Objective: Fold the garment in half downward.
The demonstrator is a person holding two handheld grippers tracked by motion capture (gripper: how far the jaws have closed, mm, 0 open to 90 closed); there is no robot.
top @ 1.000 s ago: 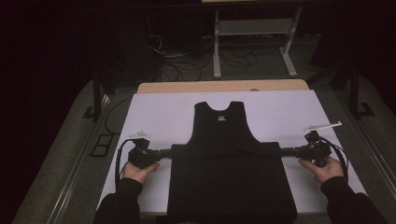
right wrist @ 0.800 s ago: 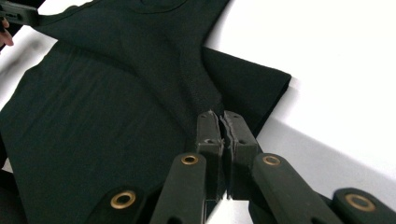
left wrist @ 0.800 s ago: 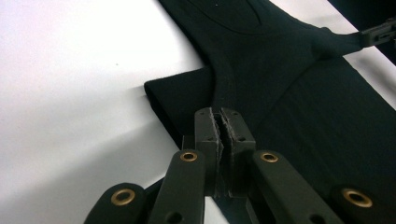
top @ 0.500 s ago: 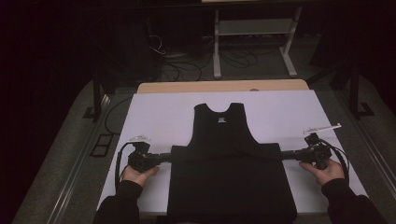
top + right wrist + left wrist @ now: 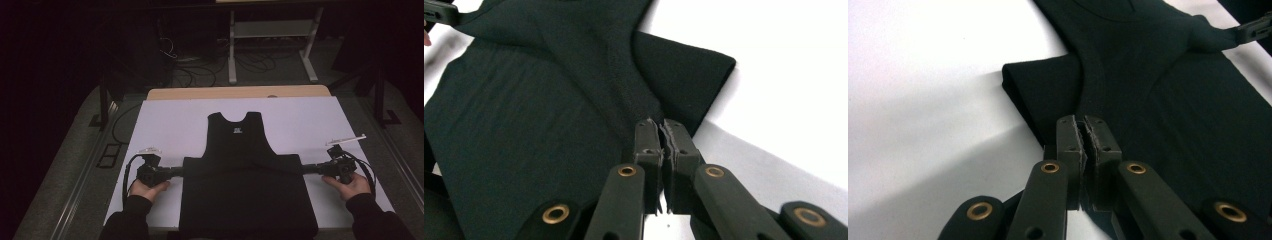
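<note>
My left tongs (image 5: 1084,131) and right tongs (image 5: 661,132) are both clamped tight on the side edges of the black vest (image 5: 247,190), which lies flat at the near edge of the white desk (image 5: 165,125), neck toward the far edge. Past the desk: a white frame (image 5: 272,30) and floor cables (image 5: 195,65), seen from the high view. The gripper views add fabric detail: the folded corner (image 5: 1020,90).

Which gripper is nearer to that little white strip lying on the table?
Right. The right gripper pinches the black garment just below the white strip; the left gripper grips the garment's opposite edge, far across the table.
</note>
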